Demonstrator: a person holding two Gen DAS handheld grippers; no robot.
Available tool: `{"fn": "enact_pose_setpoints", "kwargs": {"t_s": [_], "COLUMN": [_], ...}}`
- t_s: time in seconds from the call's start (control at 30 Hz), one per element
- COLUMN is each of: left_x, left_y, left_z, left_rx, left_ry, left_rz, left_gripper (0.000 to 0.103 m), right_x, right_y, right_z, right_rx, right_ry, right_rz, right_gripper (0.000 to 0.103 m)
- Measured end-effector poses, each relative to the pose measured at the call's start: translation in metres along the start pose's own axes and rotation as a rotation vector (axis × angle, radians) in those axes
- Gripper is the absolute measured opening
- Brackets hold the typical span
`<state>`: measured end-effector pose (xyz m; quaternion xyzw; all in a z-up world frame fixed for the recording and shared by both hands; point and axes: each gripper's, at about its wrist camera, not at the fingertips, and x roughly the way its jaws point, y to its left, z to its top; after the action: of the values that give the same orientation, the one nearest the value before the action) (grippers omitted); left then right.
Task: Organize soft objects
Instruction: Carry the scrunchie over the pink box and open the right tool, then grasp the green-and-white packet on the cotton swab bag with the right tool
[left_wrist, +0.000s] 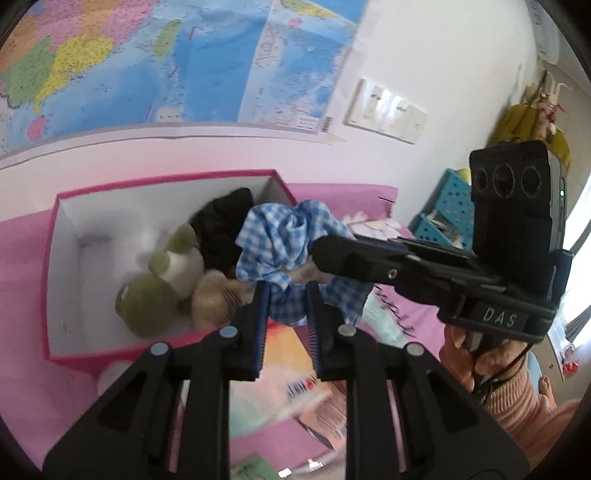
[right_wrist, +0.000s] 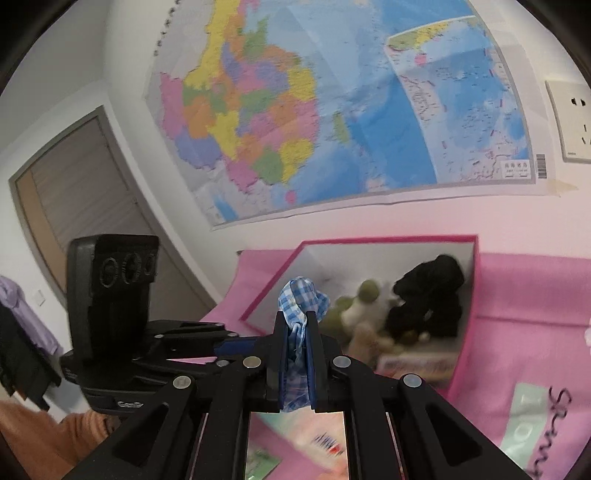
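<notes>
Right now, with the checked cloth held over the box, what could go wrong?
1. Only the right gripper is shut on the blue checked cloth; the left gripper stands open around its hanging end, so a tug could pull it loose.
2. The cloth hangs over the near rim of the pink box, so it may drape outside.
3. The frog plush and black item crowd that corner.

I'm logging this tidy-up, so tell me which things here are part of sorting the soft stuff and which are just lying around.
Part of the job:
- checked cloth, held by the right gripper; left gripper open around its lower edge
- pink box
- green plush, tan plush and black plush in the box

Just lying about:
- wall map
- blue crate
- booklets on the pink cover
</notes>
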<state>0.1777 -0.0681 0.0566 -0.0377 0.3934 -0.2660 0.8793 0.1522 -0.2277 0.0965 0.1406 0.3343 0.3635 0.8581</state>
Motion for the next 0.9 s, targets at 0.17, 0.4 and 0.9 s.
{"fn": "enact_pose_setpoints", "kwargs": {"t_s": [0.17,0.4,0.9], "left_x": [0.023,0.041,-0.045], "left_y": [0.009,0.014,-0.002], "left_z": [0.015,0.019,-0.033], "left_rx": [-0.024,-0.029,0.070], "left_ry": [0.041,0.054,-0.114], "left_rz": [0.060,0.145,0.132], "left_gripper": [0.021,0.022,0.047], "right_x": [0.022,0.054,-0.011], "right_y": [-0.025,-0.052,-0.012], "right_z": [0.014,0.022,-0.016], "right_rx": [0.038,0.052,-0.012], "right_ry": [0.015,0.058,0.008], "right_rz": [-0.020,-0.162,-0.164], "right_gripper": [0.007,0.026,0.047]}}
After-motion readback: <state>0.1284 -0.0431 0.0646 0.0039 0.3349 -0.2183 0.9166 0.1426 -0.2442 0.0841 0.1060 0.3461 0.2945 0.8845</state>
